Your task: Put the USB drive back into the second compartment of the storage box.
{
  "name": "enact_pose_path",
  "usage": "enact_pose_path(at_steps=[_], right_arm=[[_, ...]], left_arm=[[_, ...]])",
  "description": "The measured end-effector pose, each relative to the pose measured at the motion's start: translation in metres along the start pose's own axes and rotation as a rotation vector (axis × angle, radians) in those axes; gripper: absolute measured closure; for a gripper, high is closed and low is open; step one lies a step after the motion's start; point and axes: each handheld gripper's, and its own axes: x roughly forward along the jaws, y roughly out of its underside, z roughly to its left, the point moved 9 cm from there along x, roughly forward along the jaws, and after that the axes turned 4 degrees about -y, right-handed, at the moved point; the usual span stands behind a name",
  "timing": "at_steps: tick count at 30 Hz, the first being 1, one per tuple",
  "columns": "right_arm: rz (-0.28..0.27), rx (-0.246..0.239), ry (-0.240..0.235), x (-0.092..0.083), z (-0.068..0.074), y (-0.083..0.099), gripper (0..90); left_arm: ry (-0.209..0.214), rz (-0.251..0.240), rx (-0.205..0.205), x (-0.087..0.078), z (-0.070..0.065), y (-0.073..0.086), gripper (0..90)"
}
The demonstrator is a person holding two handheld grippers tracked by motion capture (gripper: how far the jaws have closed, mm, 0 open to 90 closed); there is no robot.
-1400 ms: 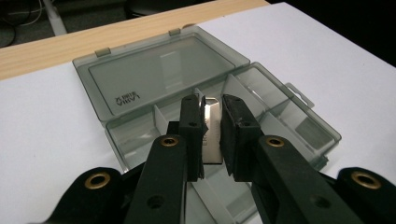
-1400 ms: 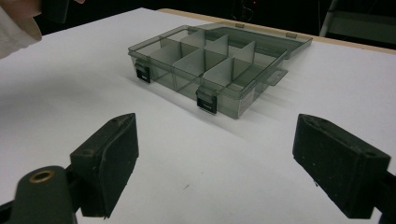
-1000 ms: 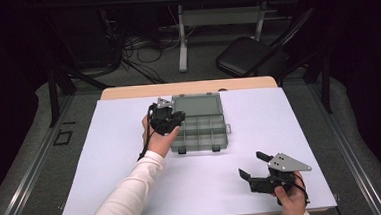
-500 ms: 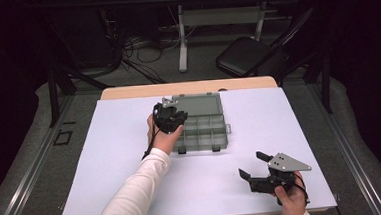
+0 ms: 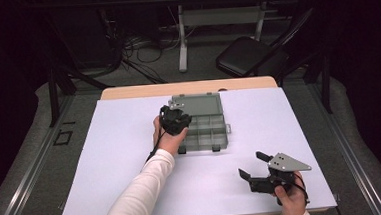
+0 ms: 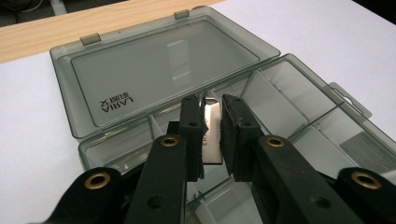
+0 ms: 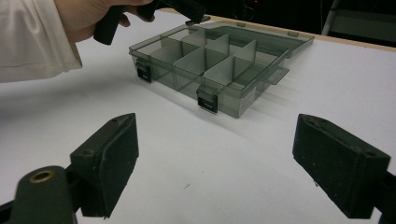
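We see the left gripper (image 6: 209, 133) over the open box (image 5: 207, 129) mid-table, jaws pinching a white divider (image 6: 212, 140) in a compartment. Right gripper (image 5: 255, 171) rests near the front edge, jaws spread, empty.

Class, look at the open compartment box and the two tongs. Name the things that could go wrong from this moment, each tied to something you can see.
1. The left tongs pinch a thin divider plate by its faces; it may slip or tilt.
2. Pulling or pushing it could shift the light compartment box, since nothing holds it down.
3. The right tongs rest open, away from the box, too far off to steady it.
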Motion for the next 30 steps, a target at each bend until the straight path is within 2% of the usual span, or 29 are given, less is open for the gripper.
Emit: enact_pose_path(at_steps=[6,11,17,24,30], right_arm=[[0.004,0.003,-0.002,0.000,0.000,0.001,14.1],[0.002,0.002,0.002,-0.001,-0.001,0.001,14.1],[-0.002,0.008,0.002,-0.001,-0.002,0.001,14.1],[-0.001,0.012,0.004,-0.002,-0.002,0.002,14.1],[-0.001,0.010,0.010,-0.004,-0.003,0.002,14.1]], left_arm=[[-0.001,0.006,-0.010,0.007,-0.001,0.004,79.3],[0.007,0.021,0.002,0.009,-0.002,0.006,79.3],[0.007,0.015,-0.006,0.011,-0.003,0.006,79.2],[0.008,0.027,0.010,0.011,-0.003,0.008,78.6],[-0.009,-0.001,0.015,0.007,0.000,0.004,63.6]])
